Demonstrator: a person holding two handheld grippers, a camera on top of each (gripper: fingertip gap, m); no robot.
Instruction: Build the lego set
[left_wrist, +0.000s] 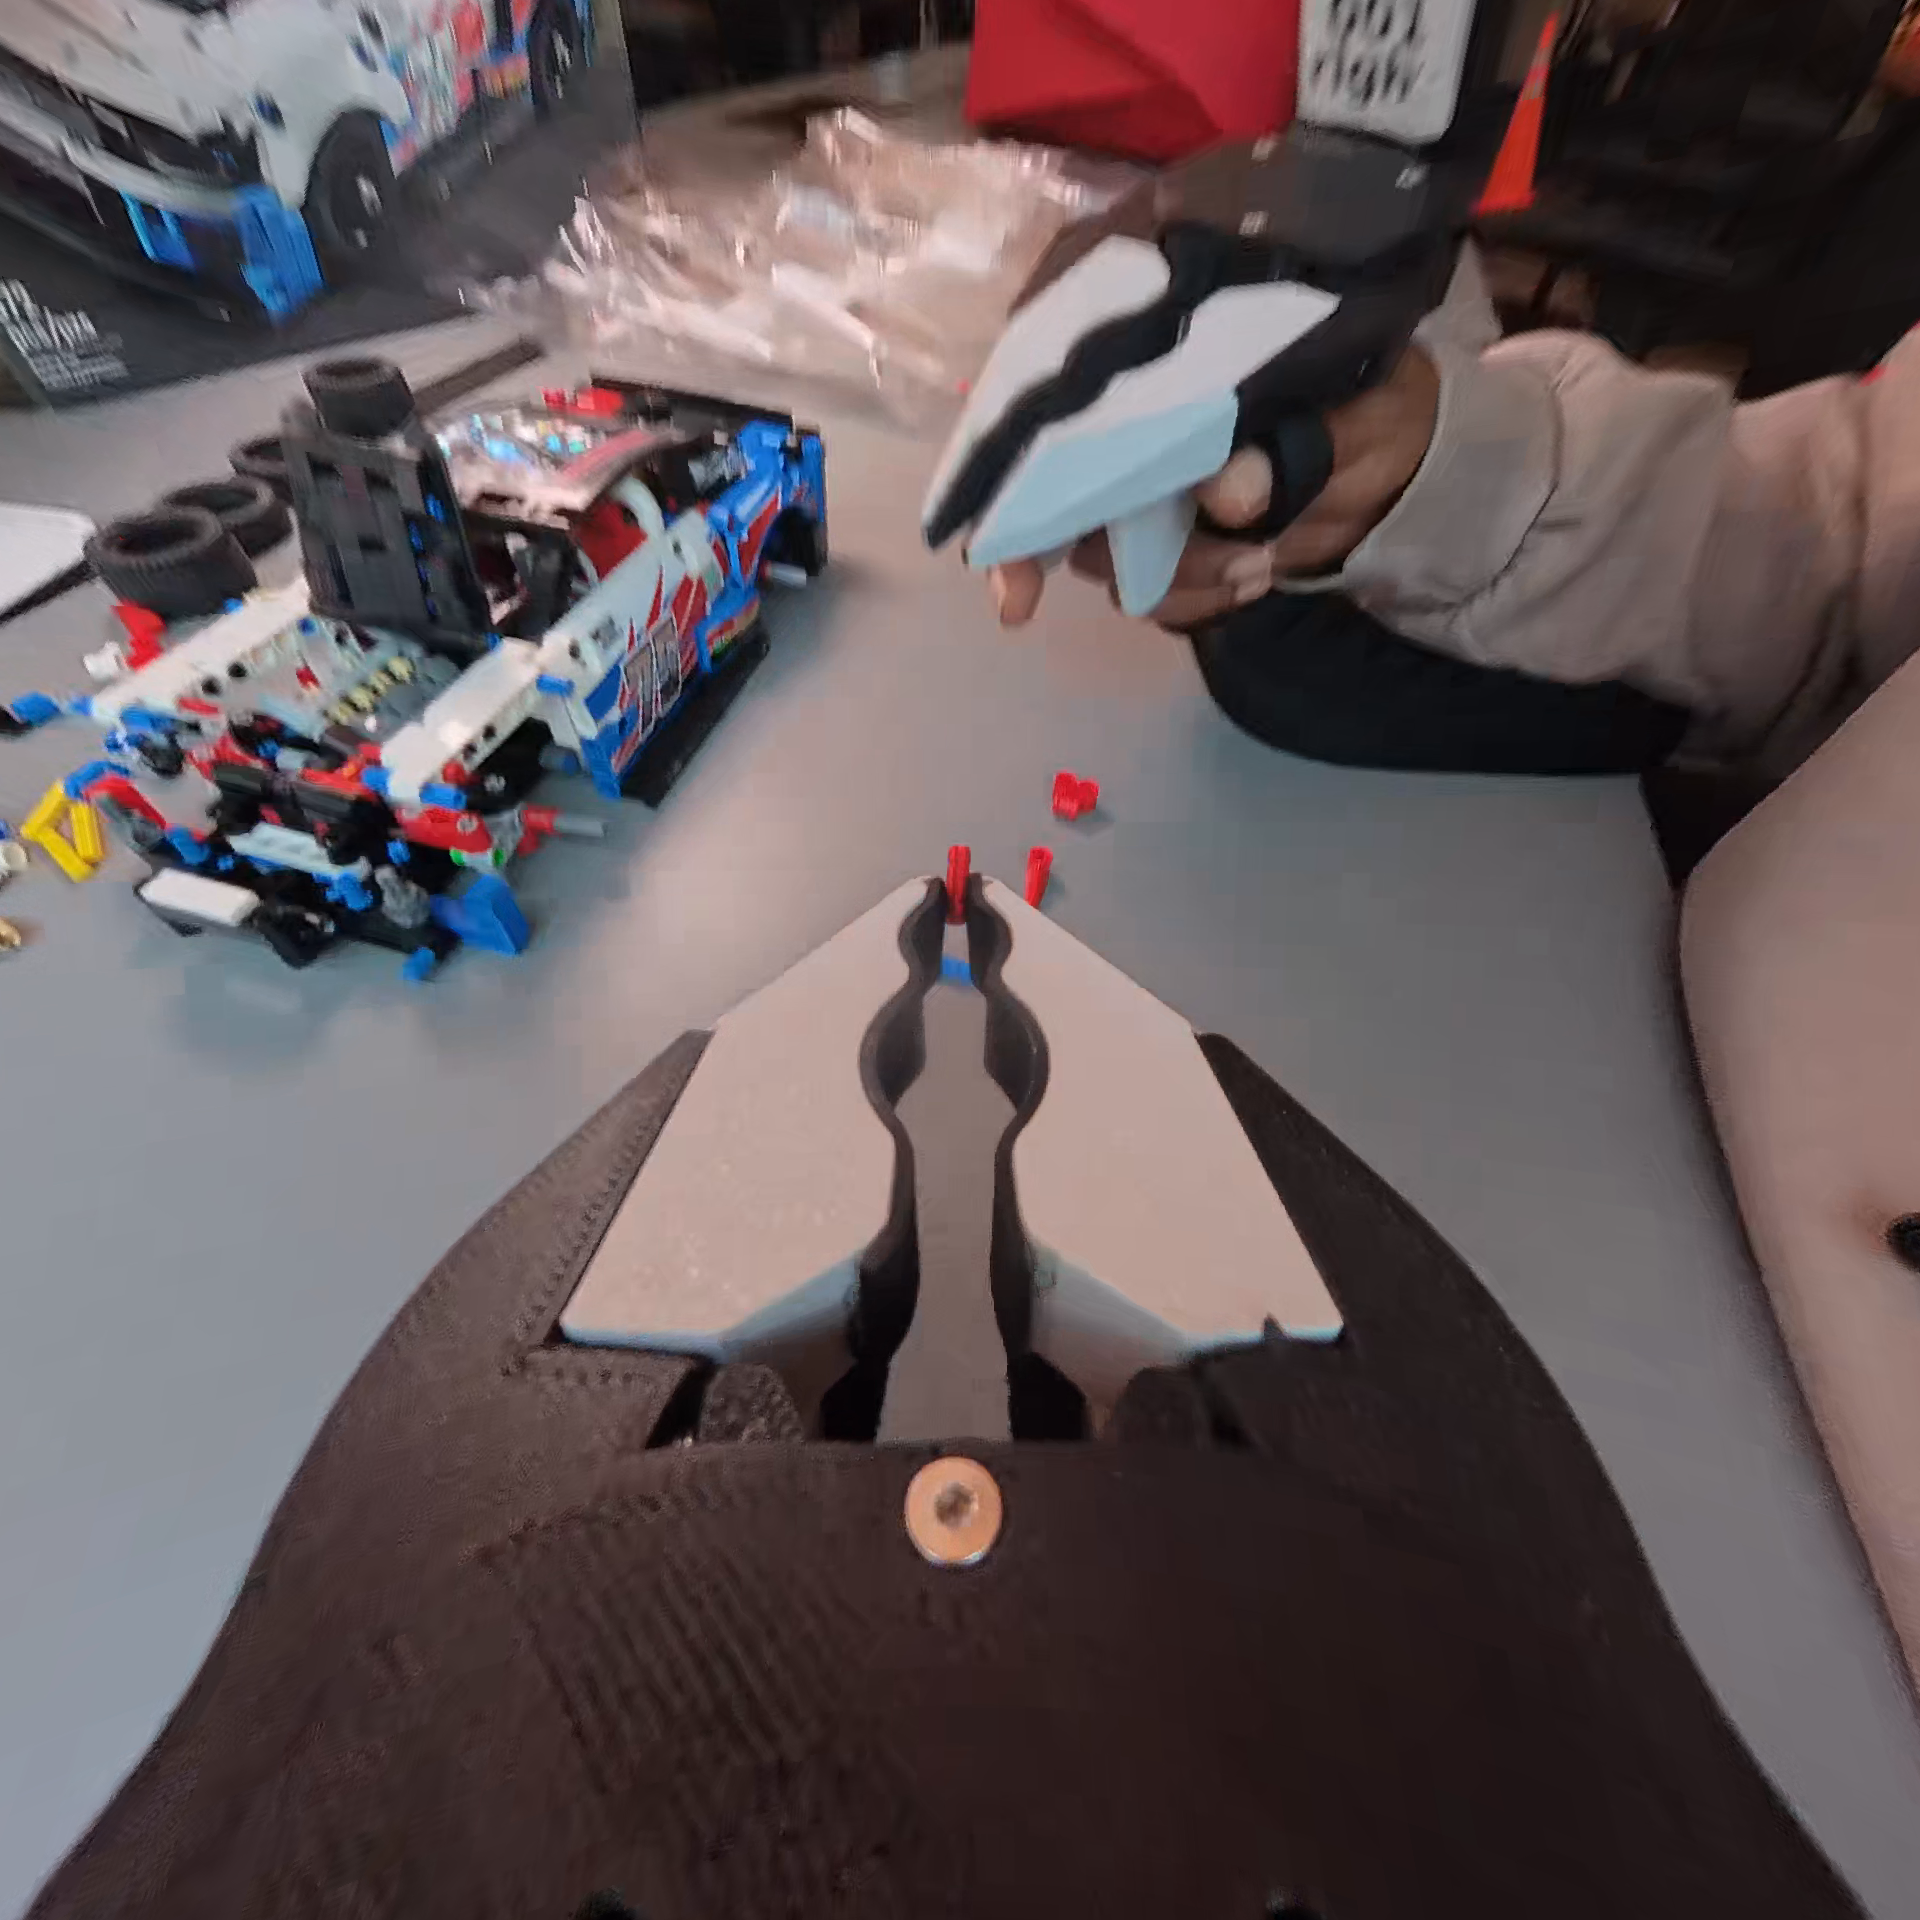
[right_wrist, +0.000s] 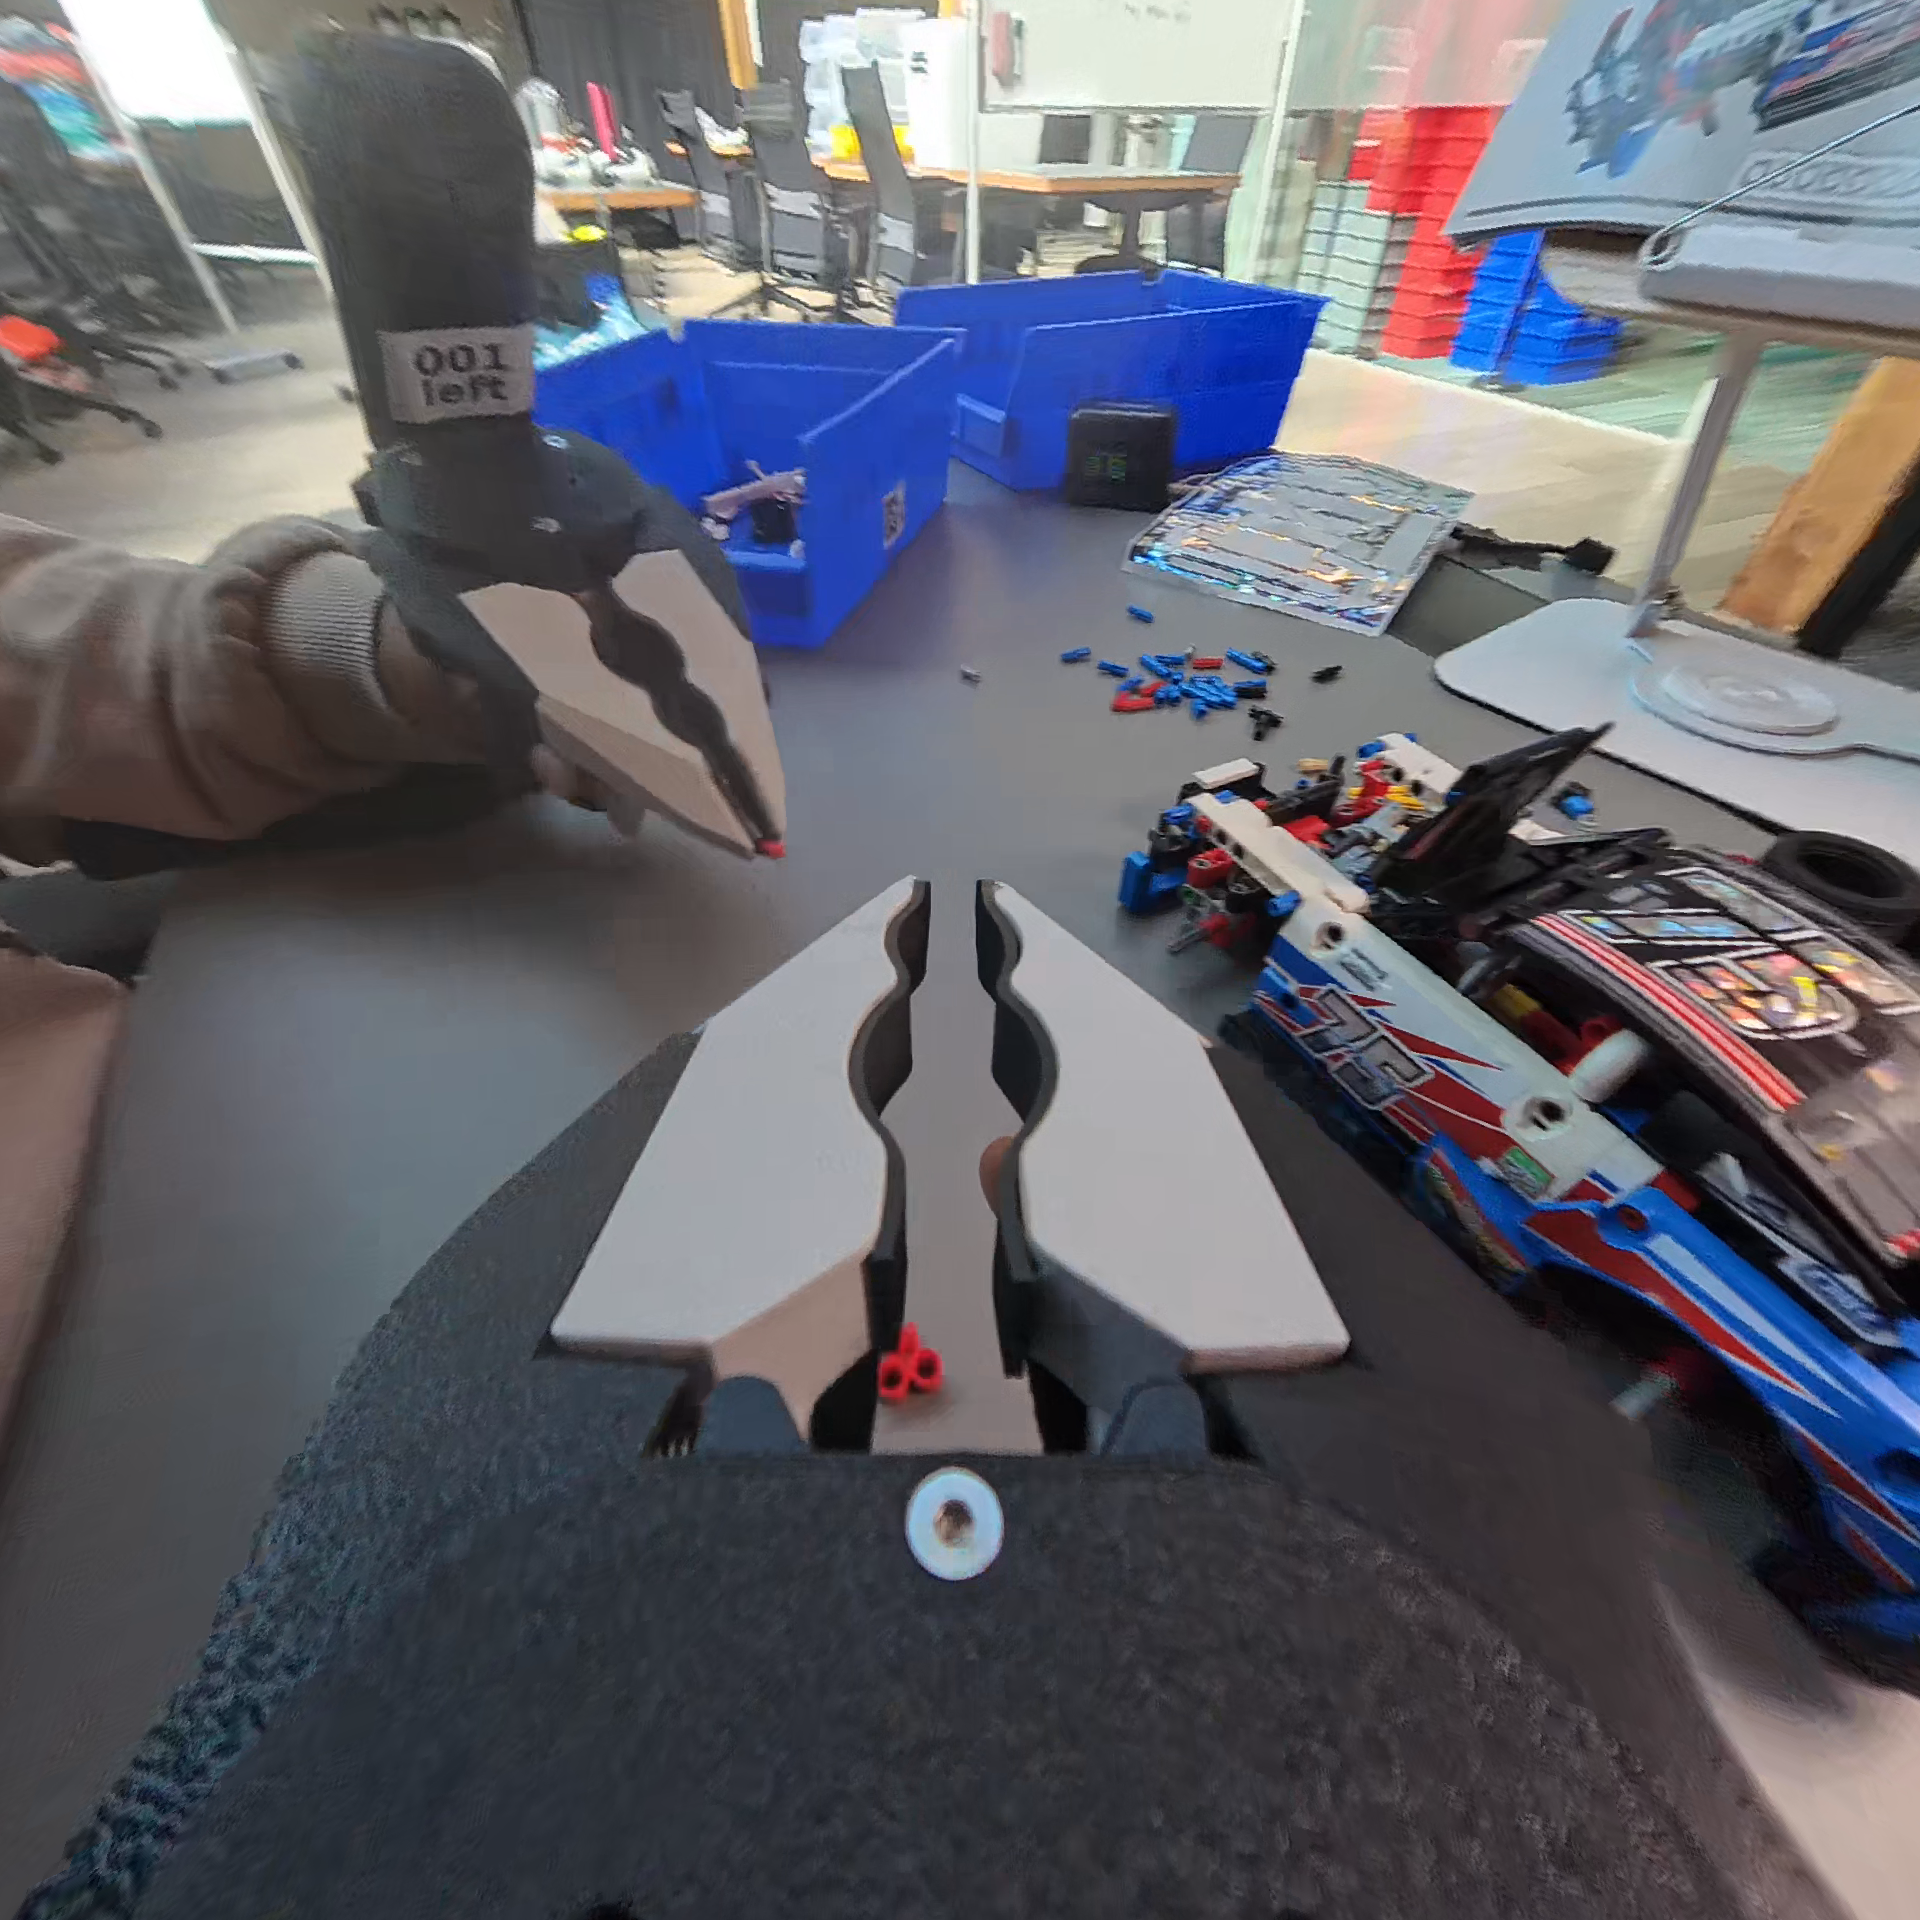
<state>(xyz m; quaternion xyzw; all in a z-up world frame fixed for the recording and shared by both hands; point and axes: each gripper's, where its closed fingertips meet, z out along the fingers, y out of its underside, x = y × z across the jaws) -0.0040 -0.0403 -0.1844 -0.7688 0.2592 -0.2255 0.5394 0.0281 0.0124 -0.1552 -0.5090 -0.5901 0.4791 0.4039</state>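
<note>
A partly built blue, white and red lego car (left_wrist: 582, 644) lies on the grey table (left_wrist: 1299, 1039) at the left; it also shows in the right wrist view (right_wrist: 1507, 1081). My left gripper (left_wrist: 957, 891) is shut on a small red pin (left_wrist: 957, 864), held upright at its tips just above the table. A second red pin (left_wrist: 1036, 875) and a red connector (left_wrist: 1074, 795) lie just beyond. My right gripper (right_wrist: 953, 894) is slightly open and empty, hovering over the red connector (right_wrist: 910, 1363). It faces the left gripper (right_wrist: 764, 840) and the car's side.
Black tyres (left_wrist: 171, 556), the set's box (left_wrist: 260, 156) and clear bags (left_wrist: 790, 249) lie behind the car. Blue bins (right_wrist: 831, 457), loose blue pieces (right_wrist: 1184, 681), a sticker sheet (right_wrist: 1299, 540) and a white stand base (right_wrist: 1662, 686) stand beyond. A small blue piece (left_wrist: 958, 971) lies under my left fingers. The grippers' ends are close to 8 centimeters from one another. About 11 centimeters separates my right fingertips from the red connector (left_wrist: 1074, 795).
</note>
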